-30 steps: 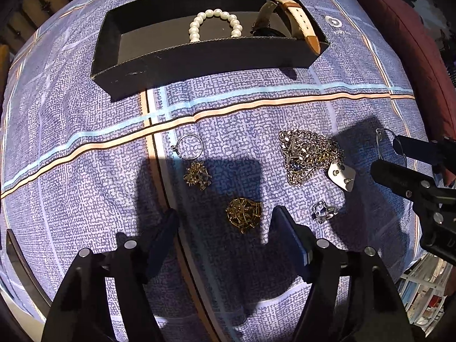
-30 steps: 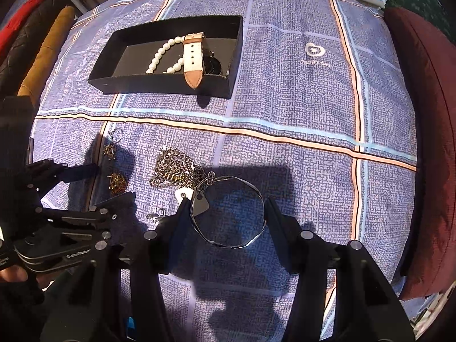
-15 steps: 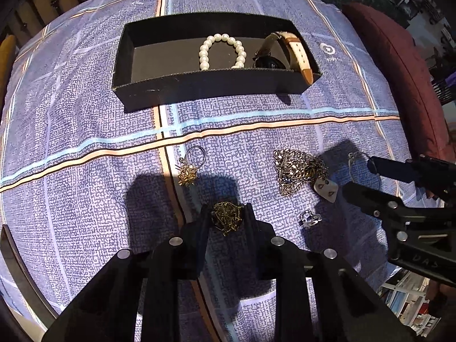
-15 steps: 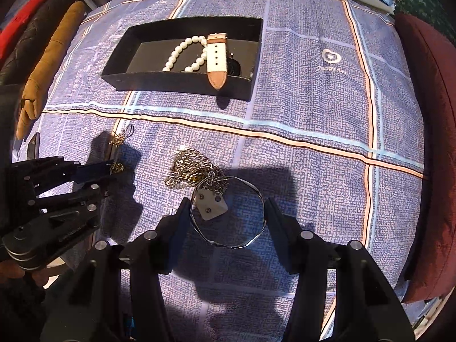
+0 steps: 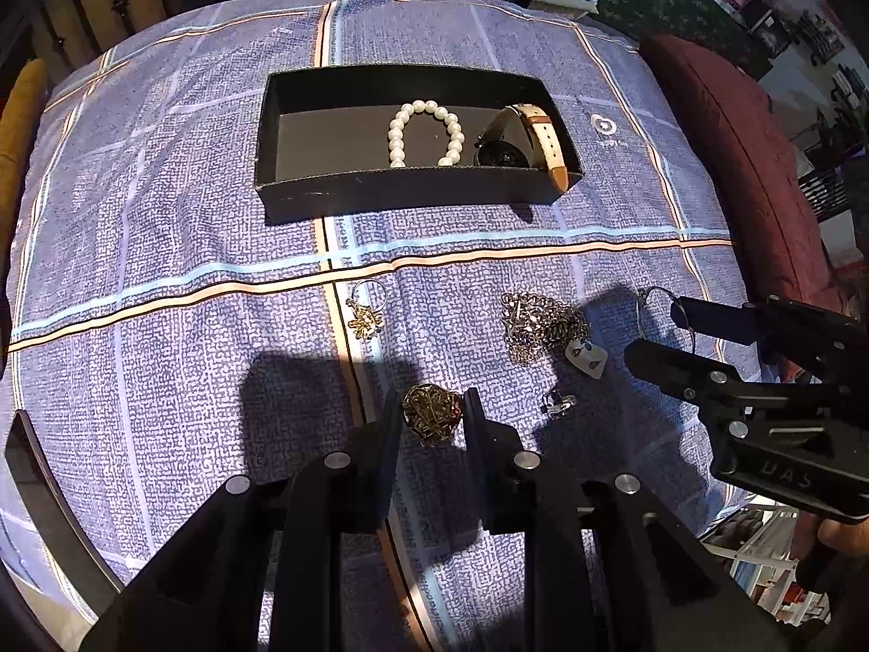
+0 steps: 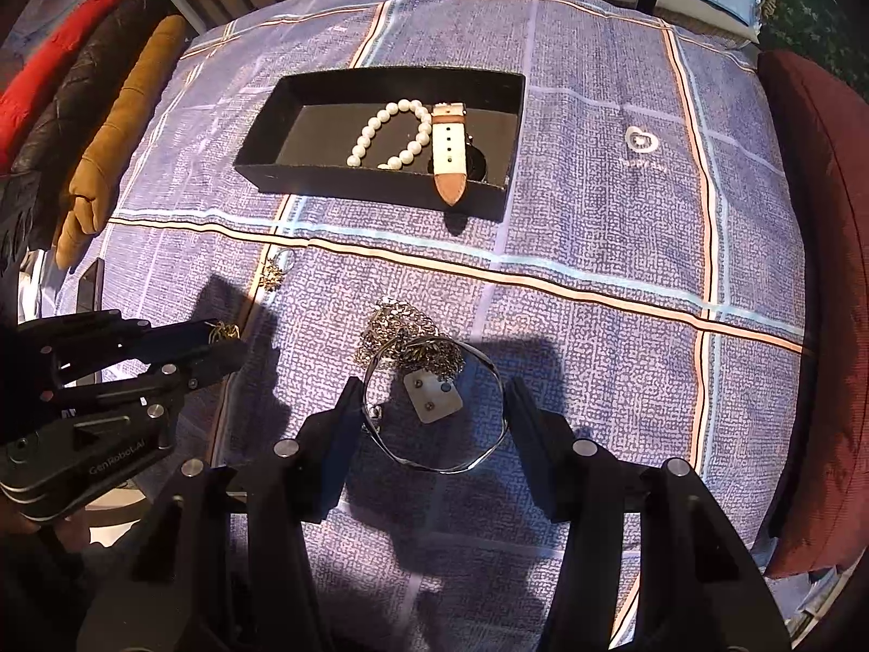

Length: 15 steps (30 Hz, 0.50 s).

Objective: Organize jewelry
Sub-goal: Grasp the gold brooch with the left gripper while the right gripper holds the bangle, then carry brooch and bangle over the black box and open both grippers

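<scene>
My left gripper [image 5: 432, 413] is shut on a gold filigree earring [image 5: 430, 412] and holds it above the cloth. My right gripper [image 6: 436, 413] is shut on a thin silver bangle [image 6: 478, 456], held across its fingers above the silver chain pile [image 6: 404, 334] and its white tag [image 6: 433, 395]. The black box [image 5: 380, 193] at the back holds a pearl bracelet [image 5: 423, 133] and a white-strapped watch [image 5: 535, 136]. A second gold earring on a hoop [image 5: 366, 312] and a small silver ring [image 5: 558, 402] lie on the cloth.
The blue checked cloth [image 5: 163, 217] covers the surface. A dark red cushion [image 6: 814, 271] lies along the right edge. Folded brown, dark and red fabrics [image 6: 108, 125] lie at the left. A phone-like dark slab [image 6: 89, 285] sits by the left edge.
My left gripper has closed on the gold earring and lifted it off the cloth. My right gripper has risen with the bangle. Both views have pulled back from the cloth.
</scene>
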Each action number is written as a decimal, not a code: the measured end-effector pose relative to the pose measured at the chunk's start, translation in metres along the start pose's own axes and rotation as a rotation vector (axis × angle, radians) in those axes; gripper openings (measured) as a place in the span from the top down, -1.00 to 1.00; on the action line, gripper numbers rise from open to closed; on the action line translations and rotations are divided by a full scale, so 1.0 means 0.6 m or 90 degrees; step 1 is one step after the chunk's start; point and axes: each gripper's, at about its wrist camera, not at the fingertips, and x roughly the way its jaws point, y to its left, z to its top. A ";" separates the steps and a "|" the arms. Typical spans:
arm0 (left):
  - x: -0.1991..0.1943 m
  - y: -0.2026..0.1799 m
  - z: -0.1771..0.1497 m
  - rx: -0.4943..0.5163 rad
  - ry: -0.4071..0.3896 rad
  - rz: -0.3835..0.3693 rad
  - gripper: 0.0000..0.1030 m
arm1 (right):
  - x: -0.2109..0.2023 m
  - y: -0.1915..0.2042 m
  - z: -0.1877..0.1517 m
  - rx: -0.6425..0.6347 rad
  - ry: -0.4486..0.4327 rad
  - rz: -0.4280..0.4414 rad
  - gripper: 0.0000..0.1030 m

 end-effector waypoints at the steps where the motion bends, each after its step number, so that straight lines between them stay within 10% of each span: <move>1: -0.006 0.005 -0.001 -0.003 -0.003 0.002 0.57 | 0.001 0.003 0.000 -0.003 0.002 0.002 -0.04; 15: -0.058 0.016 0.043 -0.011 -0.040 0.002 0.57 | -0.027 0.015 0.045 -0.020 -0.035 0.016 -0.04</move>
